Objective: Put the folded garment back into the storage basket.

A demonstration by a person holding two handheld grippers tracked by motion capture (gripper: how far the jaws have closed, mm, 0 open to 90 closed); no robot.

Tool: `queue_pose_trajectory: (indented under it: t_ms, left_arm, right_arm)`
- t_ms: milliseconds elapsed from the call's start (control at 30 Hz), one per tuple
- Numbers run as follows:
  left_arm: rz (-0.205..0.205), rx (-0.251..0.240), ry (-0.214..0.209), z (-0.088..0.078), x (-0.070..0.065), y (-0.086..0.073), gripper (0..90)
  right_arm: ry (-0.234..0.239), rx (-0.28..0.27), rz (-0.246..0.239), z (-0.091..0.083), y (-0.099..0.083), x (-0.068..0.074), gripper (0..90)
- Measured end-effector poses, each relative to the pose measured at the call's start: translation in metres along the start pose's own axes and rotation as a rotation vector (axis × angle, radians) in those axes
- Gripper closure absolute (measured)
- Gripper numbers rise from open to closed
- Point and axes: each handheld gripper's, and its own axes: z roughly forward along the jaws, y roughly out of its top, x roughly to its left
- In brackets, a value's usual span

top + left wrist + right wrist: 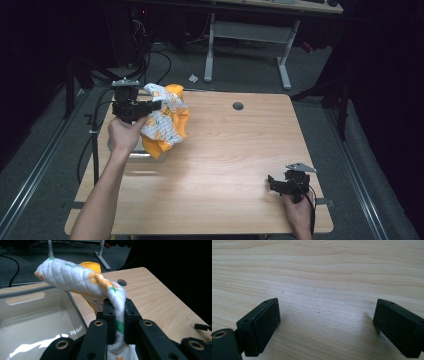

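A quilted cloth (164, 119), white with orange and green prints and an orange lining, hangs above the table's left side. My left gripper (150, 107) is shut on it. In the left gripper view the white quilted cloth (82, 280) is pinched between the two black jaws of the left gripper (117, 315) and arches up and to the left. My right gripper (272, 184) rests near the table's front right corner, held by a hand. In the right gripper view the right gripper (325, 322) stands open over bare wood, with nothing between its jaws.
A clear plastic bin (37, 322) stands at the table's left edge, below the cloth. The wooden table (225, 165) has a round cable hole (238, 106) near its far edge. A second desk's legs (210, 45) and cables stand on the floor beyond.
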Motion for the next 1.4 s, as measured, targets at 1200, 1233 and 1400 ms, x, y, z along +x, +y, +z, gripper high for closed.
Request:
queue_pose_trajectory:
  t_ms: [1200,1233,1400]
  left_arm:
    - [-0.05,0.029,0.063,0.027,0.067,-0.027,83.2]
    - [-0.049,0.032,0.07,0.028,0.069,-0.029,83.2]
    - [-0.05,0.061,0.098,0.032,0.078,-0.036,83.2]
  right_arm:
    - [0.0,0.0,0.0,0.0,0.0,0.0,7.2]
    - [0.0,0.0,0.001,0.0,0.0,0.0,7.2]
    - [0.0,0.0,0.0,0.0,0.0,0.0,7.2]
